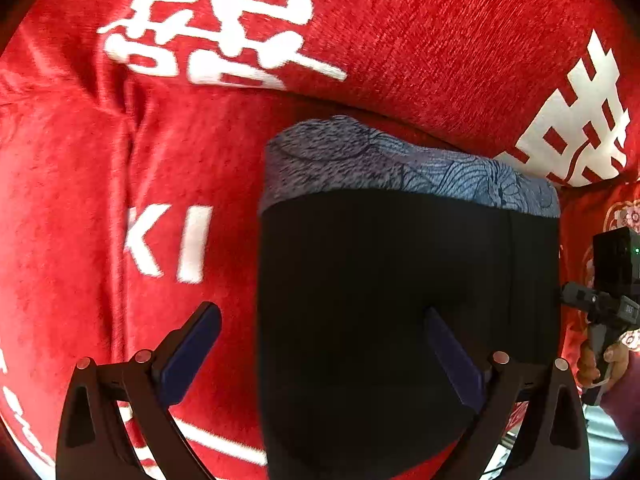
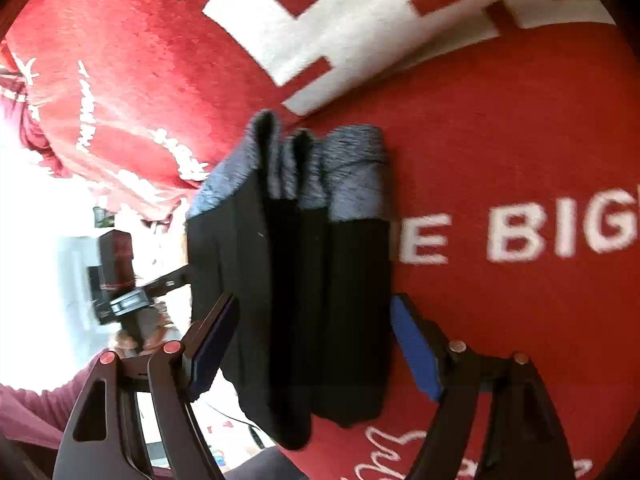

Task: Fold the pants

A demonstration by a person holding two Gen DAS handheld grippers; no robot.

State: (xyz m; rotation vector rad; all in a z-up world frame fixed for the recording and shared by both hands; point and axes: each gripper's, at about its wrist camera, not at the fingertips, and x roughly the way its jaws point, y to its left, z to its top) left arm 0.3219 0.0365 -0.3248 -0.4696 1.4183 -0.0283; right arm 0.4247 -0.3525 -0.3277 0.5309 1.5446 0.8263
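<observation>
Black pants with blue-grey patterned cuff lie folded compact on the red printed blanket. Your left gripper and right gripper both stand spread wide, holding nothing. Folding looks essentially finished; at most a tidy remains.

Black grippers w/ blue pads, silver screws, maybe maroon sleeve.

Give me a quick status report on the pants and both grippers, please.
Left gripper open, right gripper open, neither gripping. Pants folded into a compact stack on the red blanket, blue-grey waistband at far end. Nothing in the way.
</observation>
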